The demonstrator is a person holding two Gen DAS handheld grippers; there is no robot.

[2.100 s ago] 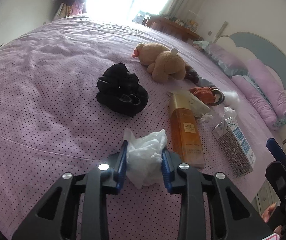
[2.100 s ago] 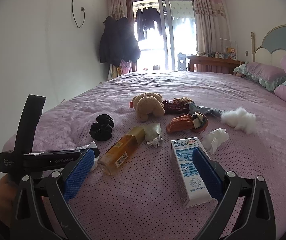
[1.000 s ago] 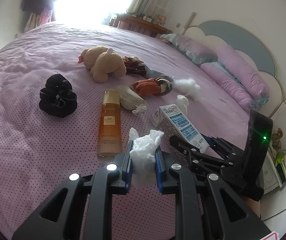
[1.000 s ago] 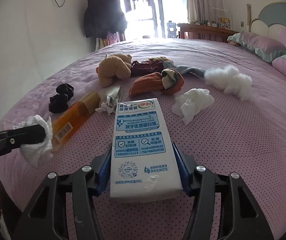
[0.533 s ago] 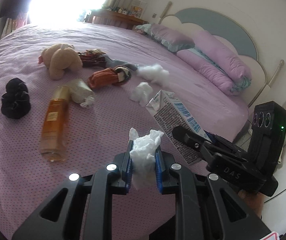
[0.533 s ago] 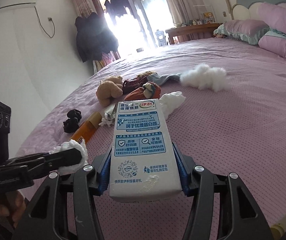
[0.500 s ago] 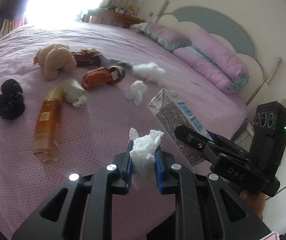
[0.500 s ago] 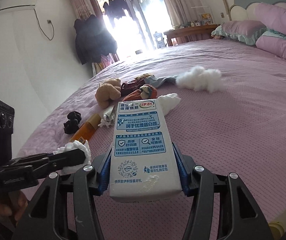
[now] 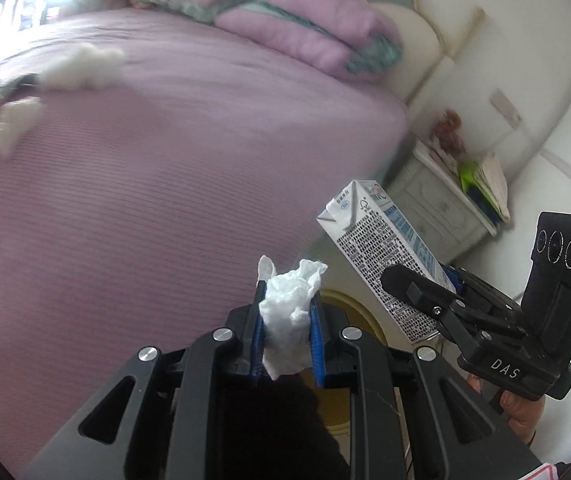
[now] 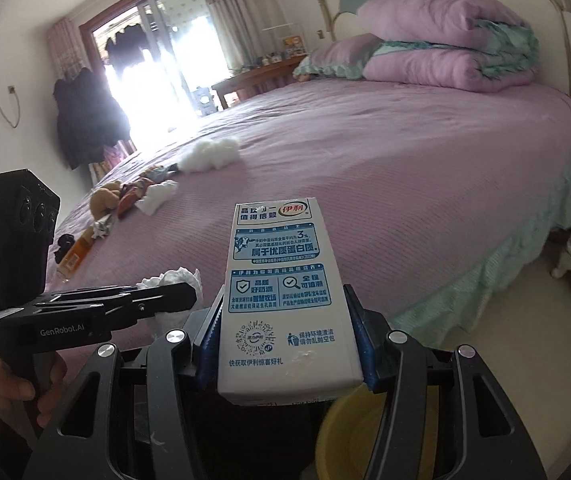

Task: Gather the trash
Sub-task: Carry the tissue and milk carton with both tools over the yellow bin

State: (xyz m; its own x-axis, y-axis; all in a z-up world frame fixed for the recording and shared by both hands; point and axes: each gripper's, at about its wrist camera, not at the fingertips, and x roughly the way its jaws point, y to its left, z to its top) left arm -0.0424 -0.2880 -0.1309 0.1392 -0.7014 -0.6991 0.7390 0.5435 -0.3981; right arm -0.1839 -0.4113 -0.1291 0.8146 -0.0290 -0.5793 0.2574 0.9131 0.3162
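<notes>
Beside the purple bed (image 10: 425,168), the left gripper (image 9: 286,312) pinches a crumpled tissue (image 9: 289,304) while the right gripper (image 10: 285,336) clamps a milk carton (image 10: 281,280) above a yellow bin (image 10: 349,436).

White tissue (image 9: 290,312), blue-and-white carton (image 10: 281,300), purple bedspread (image 9: 145,184)

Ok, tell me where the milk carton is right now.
The milk carton is clamped in the right gripper, off the bed's edge, above a yellow bin.
</notes>
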